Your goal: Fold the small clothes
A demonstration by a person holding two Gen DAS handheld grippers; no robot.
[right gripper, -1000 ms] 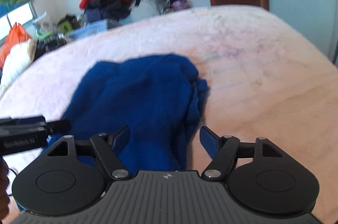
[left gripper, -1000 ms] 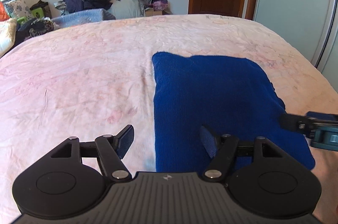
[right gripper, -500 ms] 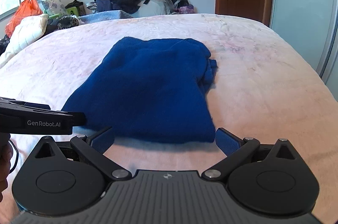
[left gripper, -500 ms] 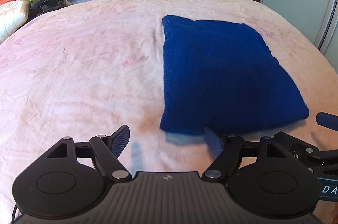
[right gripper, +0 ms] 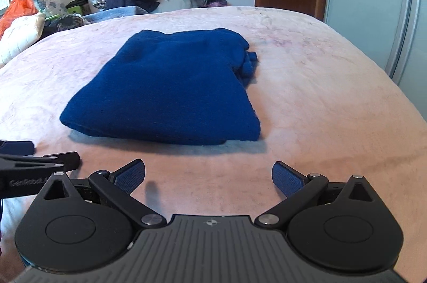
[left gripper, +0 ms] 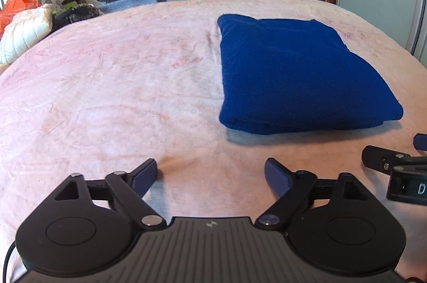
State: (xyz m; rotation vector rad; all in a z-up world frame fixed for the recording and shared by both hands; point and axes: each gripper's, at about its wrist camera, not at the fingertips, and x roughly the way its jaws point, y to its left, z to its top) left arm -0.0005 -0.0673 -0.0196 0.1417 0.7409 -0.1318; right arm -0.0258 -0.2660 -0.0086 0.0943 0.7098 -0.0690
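Pink bedspread (left gripper: 106, 96) is seen bearing a folded blue sweater (left gripper: 288, 75), perhaps finished, ahead of the empty right gripper (right gripper: 208, 176) and the empty, still-opening left gripper (left gripper: 210, 176).

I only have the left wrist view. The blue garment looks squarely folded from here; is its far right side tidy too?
Observer: No. In the right wrist view the blue garment has a bunched bit of fabric sticking out at its far right corner.
Operator: Is the right gripper holding anything?
Observer: No. The right gripper is open, with only the pink bedspread between its pads.
Operator: And the left gripper?
Observer: The left gripper is opening, nothing between its pads, short of the garment's near edge.
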